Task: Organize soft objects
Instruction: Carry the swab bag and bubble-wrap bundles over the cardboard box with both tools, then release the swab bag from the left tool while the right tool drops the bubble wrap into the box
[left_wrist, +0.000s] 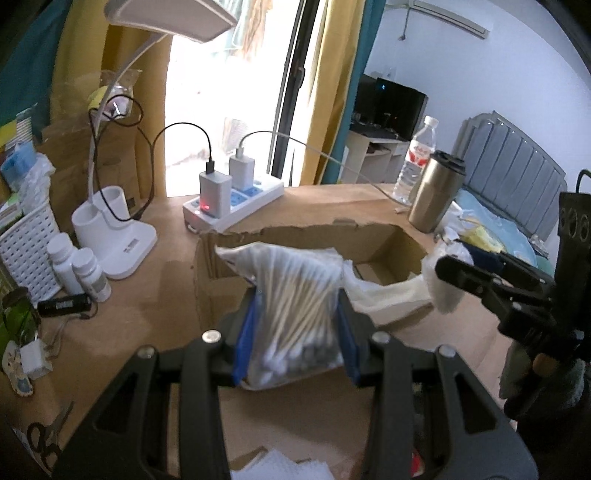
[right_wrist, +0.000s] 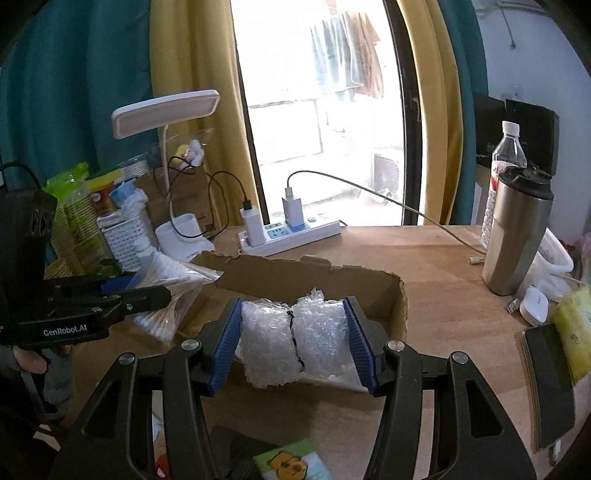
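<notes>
two views, and each shows a different load up close. the left wrist view has the left tongs (left_wrist: 295, 325) clamped on a clear bag of cotton swabs (left_wrist: 295, 314), blue pads pressing its sides, the bag held above the near edge of an open cardboard box (left_wrist: 321, 236) on the table (left_wrist: 147, 306). only this view looks down into the box, where something white and soft (left_wrist: 391, 295) lies draped against the right wall. it also shows two small white bottles (left_wrist: 79, 273), a pair of scissors (left_wrist: 48, 435) at the near left, and a bed (left_wrist: 498, 229) with a grey headboard beyond the table's right end. the right tongs (left_wrist: 476, 277) appear here only from the side at the right, with a bit of white padding at their tips, so their load is hard to read.

the right wrist view settles it: the right tongs (right_wrist: 293, 339) grip a roll of bubble wrap (right_wrist: 295, 339) tied round the middle with a dark band, held over the box's near side. here the box (right_wrist: 314, 277) shows mostly its torn back wall, not its floor. the left tongs (right_wrist: 147, 295) and the swab bag (right_wrist: 173, 288) sit at the left, beside the box's left corner. this view alone shows a phone (right_wrist: 546, 362) and a yellow pack (right_wrist: 576, 325) at the right edge.

both views share the desk lamp (right_wrist: 166, 110), power strip (right_wrist: 291, 236), steel tumbler (right_wrist: 517, 236) and water bottle (right_wrist: 508, 155).
</notes>
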